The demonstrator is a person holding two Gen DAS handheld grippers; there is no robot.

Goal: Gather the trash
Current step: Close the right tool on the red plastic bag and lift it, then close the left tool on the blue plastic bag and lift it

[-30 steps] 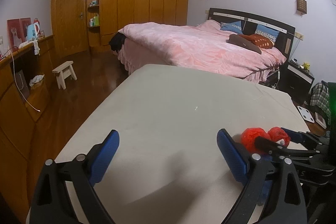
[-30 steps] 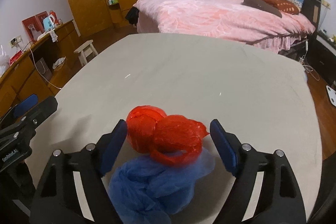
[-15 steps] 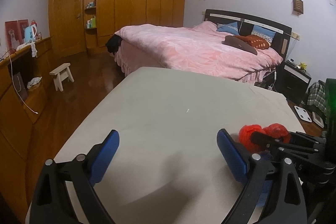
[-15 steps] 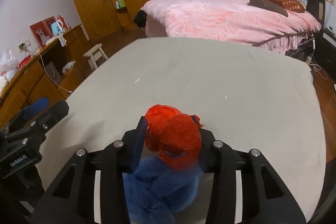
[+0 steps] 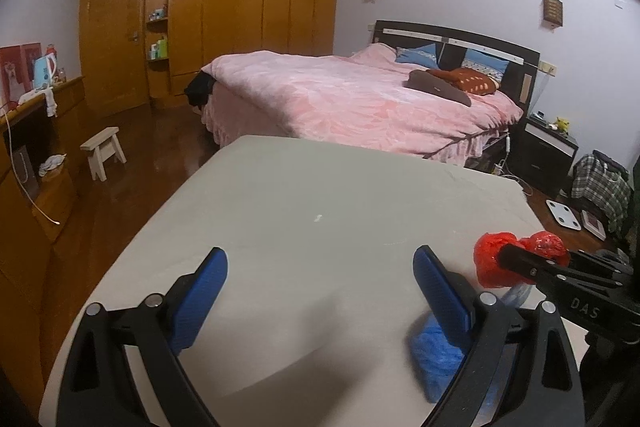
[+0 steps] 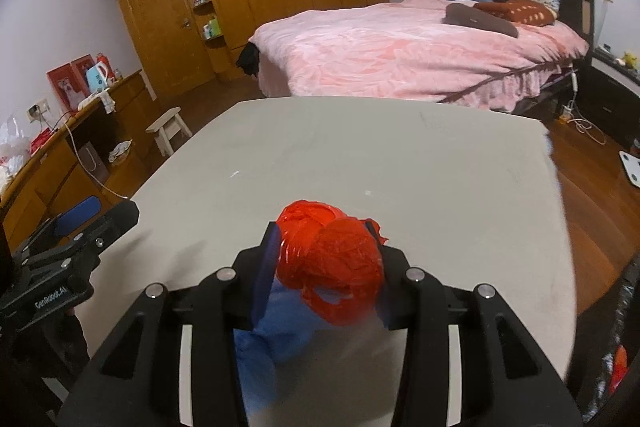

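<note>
The right gripper (image 6: 326, 267) pinches the crumpled red plastic bag wad (image 6: 332, 263) above the beige table (image 6: 360, 155); the left gripper (image 5: 320, 287) is spread, empty; disposal remains, judging by this.

A crumpled red plastic bag (image 6: 330, 259) is sitting above a crumpled blue plastic bag (image 6: 280, 323); a plain pale grey tabletop (image 6: 360, 155) is showing, a pink leaf-patterned bedspread (image 6: 400, 55) beyond.

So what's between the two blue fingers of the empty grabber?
Nothing but bare table. The left wrist view shows the left gripper open over the plain tabletop; the red bag sits off to its right, in the right gripper.
</note>
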